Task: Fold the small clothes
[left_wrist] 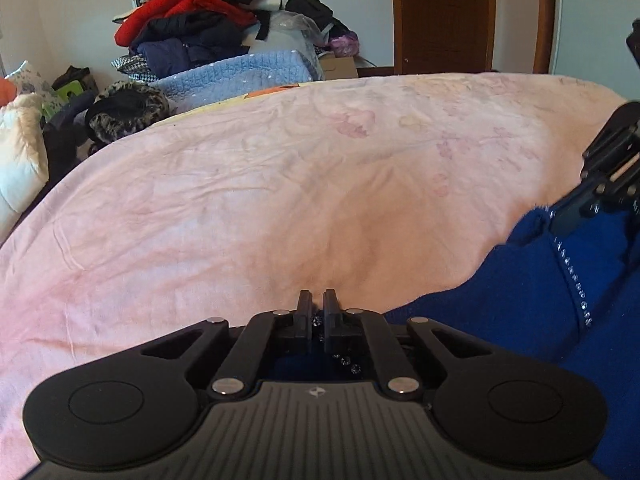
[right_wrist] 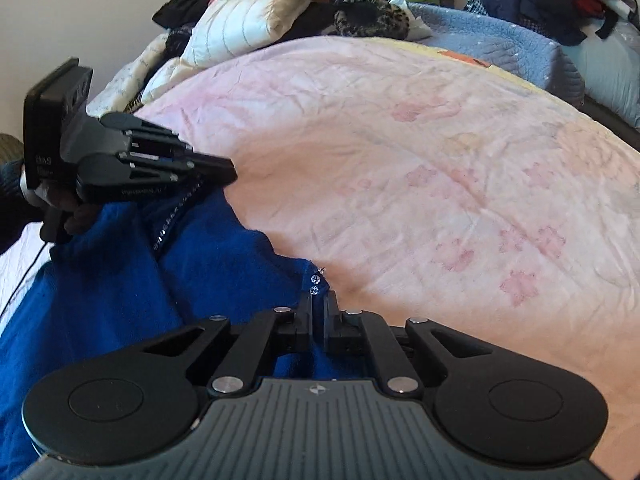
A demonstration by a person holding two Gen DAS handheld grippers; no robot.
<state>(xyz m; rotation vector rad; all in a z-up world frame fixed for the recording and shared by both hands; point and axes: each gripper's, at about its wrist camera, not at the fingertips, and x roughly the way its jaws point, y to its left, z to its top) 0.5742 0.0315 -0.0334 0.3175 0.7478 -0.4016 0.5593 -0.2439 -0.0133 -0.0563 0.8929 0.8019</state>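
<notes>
A royal-blue garment (left_wrist: 520,320) with a line of rhinestones along its edge lies crumpled on the pink floral bedsheet (left_wrist: 280,180). My left gripper (left_wrist: 318,312) is shut on one end of that trimmed edge, with rhinestones and blue cloth showing between its fingers. My right gripper (right_wrist: 319,306) is shut on another part of the same edge of the blue garment (right_wrist: 200,264), with two rhinestones just past its tips. Each gripper appears in the other's view: the right gripper (left_wrist: 564,216) at the far right, the left gripper (right_wrist: 228,170) at the left, with a hand behind it.
The pink bedsheet (right_wrist: 440,180) stretches ahead of both grippers. Beyond it lie a light-blue knitted blanket (left_wrist: 248,72), a heap of red and dark clothes (left_wrist: 192,20), a leopard-print item (left_wrist: 124,112) and a white quilted cushion (right_wrist: 248,20). A brown door (left_wrist: 444,16) stands at the back.
</notes>
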